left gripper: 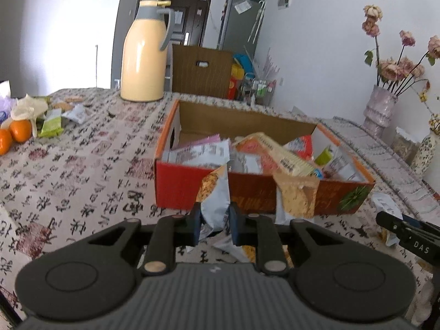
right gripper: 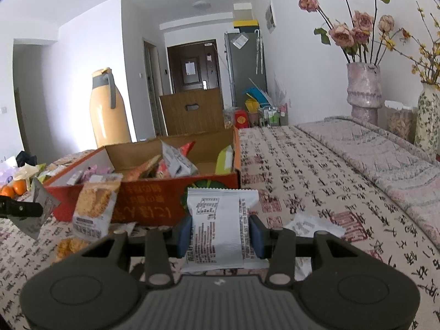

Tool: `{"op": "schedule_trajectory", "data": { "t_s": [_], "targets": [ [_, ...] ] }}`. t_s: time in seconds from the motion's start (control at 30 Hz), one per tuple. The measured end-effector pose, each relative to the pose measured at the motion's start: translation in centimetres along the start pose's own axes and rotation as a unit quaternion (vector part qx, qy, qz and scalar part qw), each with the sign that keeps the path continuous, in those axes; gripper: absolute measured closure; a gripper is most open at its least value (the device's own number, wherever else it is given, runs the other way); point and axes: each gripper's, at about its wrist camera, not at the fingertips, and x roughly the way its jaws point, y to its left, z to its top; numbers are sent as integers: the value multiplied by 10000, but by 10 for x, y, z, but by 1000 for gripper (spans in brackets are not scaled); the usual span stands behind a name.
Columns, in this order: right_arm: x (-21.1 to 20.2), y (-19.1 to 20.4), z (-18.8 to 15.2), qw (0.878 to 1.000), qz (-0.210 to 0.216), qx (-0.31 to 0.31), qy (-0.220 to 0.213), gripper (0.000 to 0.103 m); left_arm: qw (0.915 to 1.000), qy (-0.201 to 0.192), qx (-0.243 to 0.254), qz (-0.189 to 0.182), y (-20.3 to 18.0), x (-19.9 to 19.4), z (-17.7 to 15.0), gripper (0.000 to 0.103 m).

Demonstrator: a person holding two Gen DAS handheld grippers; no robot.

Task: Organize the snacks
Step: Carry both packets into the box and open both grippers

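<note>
A red-orange cardboard box (left gripper: 176, 184) holding several snack packets stands on the patterned tablecloth. My left gripper (left gripper: 214, 220) is shut on a silver packet with a cracker print (left gripper: 216, 192), held up just in front of the box's near wall. A second cracker packet (left gripper: 298, 195) leans on that wall. In the right wrist view my right gripper (right gripper: 220, 233) is shut on a white packet with black print (right gripper: 217, 220), in front of the box (right gripper: 148, 200) near its right corner. The leaning cracker packet (right gripper: 93, 206) shows there too.
A yellow thermos jug (left gripper: 145, 55) stands behind the box. Oranges (left gripper: 19, 132) and loose snacks (left gripper: 52, 121) lie at the far left. A vase of dried flowers (right gripper: 363, 93) and a second vase (right gripper: 427, 121) stand at the right. A white packet (right gripper: 310, 227) lies on the cloth.
</note>
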Motion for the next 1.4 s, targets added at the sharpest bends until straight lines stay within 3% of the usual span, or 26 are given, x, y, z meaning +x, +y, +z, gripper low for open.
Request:
{"op": "schedule_trajectory", "data": {
  "t_s": [0.7, 1.03, 1.4],
  "targets": [
    [20, 30, 73, 9965, 223, -175, -787, 60, 9968, -784, 112, -140, -18, 1, 60, 83],
    [49, 45, 104, 9944, 348, -288, -955, 60, 9955, -922, 209, -75, -28, 24, 91, 83],
    [92, 49, 123, 9956, 339, -172, -854, 60, 9950, -992, 113, 10, -35, 66, 115, 83]
  ]
}}
